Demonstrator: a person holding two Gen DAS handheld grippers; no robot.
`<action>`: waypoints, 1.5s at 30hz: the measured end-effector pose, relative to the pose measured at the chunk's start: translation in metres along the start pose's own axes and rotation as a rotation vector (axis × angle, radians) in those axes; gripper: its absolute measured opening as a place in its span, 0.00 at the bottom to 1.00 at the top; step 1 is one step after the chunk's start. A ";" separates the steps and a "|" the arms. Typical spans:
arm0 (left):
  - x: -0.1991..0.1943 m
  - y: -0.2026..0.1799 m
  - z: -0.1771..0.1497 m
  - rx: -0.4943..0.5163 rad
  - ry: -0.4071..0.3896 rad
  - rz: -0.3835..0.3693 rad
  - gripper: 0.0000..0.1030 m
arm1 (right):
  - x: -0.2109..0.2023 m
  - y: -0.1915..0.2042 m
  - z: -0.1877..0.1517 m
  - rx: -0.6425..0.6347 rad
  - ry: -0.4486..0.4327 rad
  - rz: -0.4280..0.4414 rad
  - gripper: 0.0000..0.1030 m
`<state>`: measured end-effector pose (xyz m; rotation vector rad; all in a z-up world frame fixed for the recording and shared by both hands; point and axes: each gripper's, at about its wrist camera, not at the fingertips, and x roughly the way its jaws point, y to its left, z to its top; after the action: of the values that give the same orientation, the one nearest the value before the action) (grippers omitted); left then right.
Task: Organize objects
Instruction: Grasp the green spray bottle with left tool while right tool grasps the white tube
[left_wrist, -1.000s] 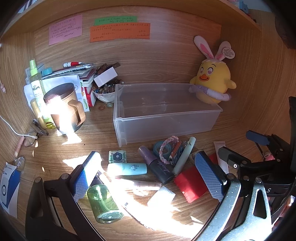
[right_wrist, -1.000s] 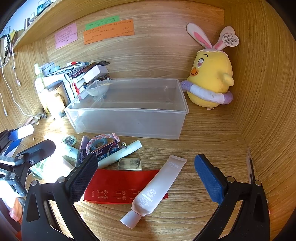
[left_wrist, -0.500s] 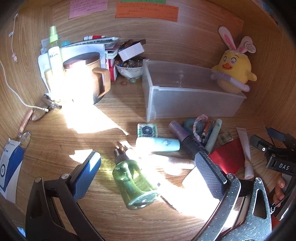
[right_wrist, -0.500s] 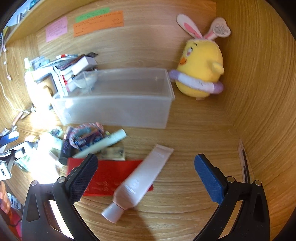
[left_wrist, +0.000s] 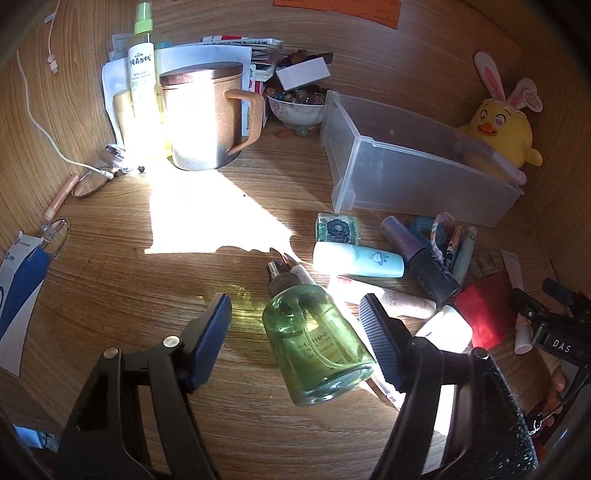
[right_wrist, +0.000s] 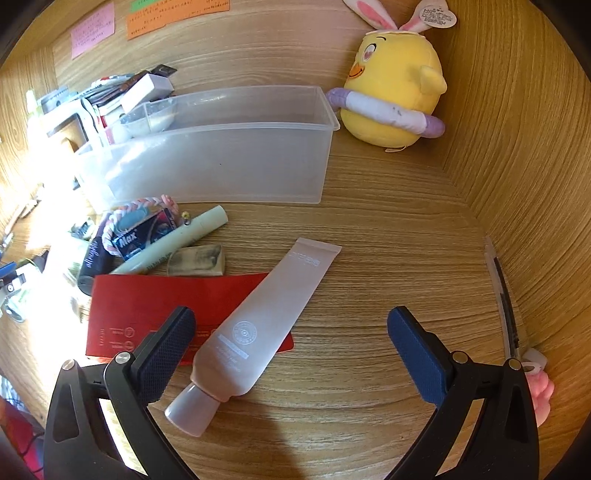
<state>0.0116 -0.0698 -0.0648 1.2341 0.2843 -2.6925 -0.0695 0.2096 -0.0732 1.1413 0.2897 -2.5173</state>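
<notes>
Left gripper (left_wrist: 295, 317) has closed in — fingers spread around green glass bottle (left_wrist: 314, 343); right gripper (right_wrist: 291, 332) open too.

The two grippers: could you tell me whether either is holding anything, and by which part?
Nothing is held. The left gripper is open around the lying green bottle; the right gripper is open over the white tube.

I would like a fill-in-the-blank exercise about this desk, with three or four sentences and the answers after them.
1. The green glass spray bottle lies between the fingers of the ______ hand-held gripper.
2. The pale pink squeeze tube lies partly on a flat ______ packet.
3. The yellow plush chick wears pink and white ______ ears.
4. The clear plastic storage bin holds ______ so far.

Missing words: left; red; rabbit; nothing
</notes>
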 end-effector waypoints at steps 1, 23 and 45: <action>0.001 0.000 -0.001 0.002 0.003 0.004 0.59 | 0.000 0.001 0.000 -0.005 -0.002 -0.008 0.96; -0.021 0.011 0.008 -0.046 -0.094 0.009 0.40 | -0.009 -0.036 -0.013 0.050 0.001 -0.018 0.16; -0.036 -0.050 0.093 0.100 -0.263 -0.107 0.40 | -0.028 -0.045 0.001 0.078 -0.056 0.052 0.08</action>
<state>-0.0448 -0.0416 0.0272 0.8946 0.1859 -2.9515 -0.0710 0.2577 -0.0497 1.0910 0.1471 -2.5297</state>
